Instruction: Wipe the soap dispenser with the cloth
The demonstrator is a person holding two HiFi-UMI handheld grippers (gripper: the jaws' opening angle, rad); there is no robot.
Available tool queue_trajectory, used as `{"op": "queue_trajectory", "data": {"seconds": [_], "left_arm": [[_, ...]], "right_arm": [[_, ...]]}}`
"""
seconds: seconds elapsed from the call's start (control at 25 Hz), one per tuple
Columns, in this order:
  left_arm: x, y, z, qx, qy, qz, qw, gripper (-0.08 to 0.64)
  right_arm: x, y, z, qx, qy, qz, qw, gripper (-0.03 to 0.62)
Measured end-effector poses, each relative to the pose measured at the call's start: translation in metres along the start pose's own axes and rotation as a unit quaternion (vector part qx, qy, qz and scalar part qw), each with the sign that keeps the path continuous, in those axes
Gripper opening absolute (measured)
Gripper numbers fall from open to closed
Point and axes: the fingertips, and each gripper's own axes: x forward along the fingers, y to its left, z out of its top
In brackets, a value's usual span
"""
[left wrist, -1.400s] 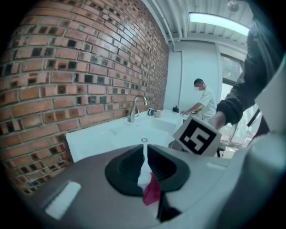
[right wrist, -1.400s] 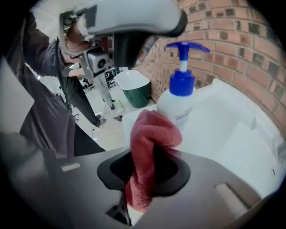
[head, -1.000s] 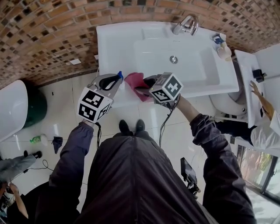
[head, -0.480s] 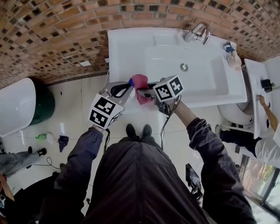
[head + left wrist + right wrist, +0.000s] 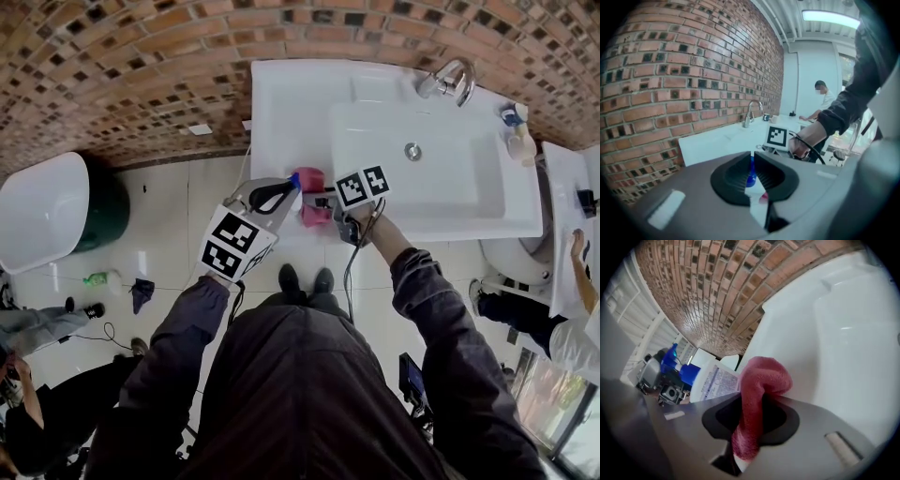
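My left gripper point(image 5: 292, 185) is shut on the blue pump neck of the soap dispenser point(image 5: 751, 174), holding it in the air in front of the sink. Its white body point(image 5: 759, 206) hangs below the jaws. In the head view only the blue pump point(image 5: 296, 177) shows beside the cloth. My right gripper point(image 5: 324, 200) is shut on a red cloth point(image 5: 758, 380), which folds over the jaw tips and lies against the dispenser's labelled white side point(image 5: 712, 383). In the head view the cloth point(image 5: 311, 182) sits between the two grippers.
The white sink point(image 5: 291, 103) with its faucet point(image 5: 448, 80) runs along the brick wall, and a small bottle point(image 5: 516, 131) stands at its right end. A white bowl point(image 5: 42, 220) and a green bin point(image 5: 111, 208) stand at the left. Another person point(image 5: 579, 291) is at the right.
My right gripper has rolled and sunk with the red cloth, which now lies lower along the dispenser. The left gripper keeps its hold in the same place.
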Motion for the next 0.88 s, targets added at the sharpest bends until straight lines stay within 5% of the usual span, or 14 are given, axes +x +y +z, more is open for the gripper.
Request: {"op": "queue_trajectory", "data": {"seconds": [0.2, 0.32, 0.52, 0.68, 0.88], "left_arm": [[0.001, 0.001, 0.0, 0.002, 0.003, 0.003, 1.0, 0.021], [-0.011, 0.003, 0.009, 0.022, -0.006, 0.043, 0.9988, 0.033], [-0.038, 0.001, -0.023, -0.013, 0.016, 0.164, 0.9863, 0.22], [0.011, -0.018, -0.079, -0.075, 0.077, 0.161, 0.9811, 0.341], [0.058, 0.003, -0.086, -0.086, 0.105, 0.198, 0.9708, 0.379]], "right_arm": [[0.005, -0.009, -0.008, -0.064, 0.029, -0.059, 0.996, 0.089], [-0.009, 0.0, -0.005, -0.092, 0.014, -0.06, 0.994, 0.089], [-0.051, 0.011, -0.01, -0.113, -0.016, -0.054, 0.992, 0.089], [-0.077, 0.011, -0.022, -0.101, -0.033, -0.058, 0.993, 0.087], [-0.102, 0.01, -0.039, -0.107, -0.033, -0.076, 0.991, 0.087]]}}
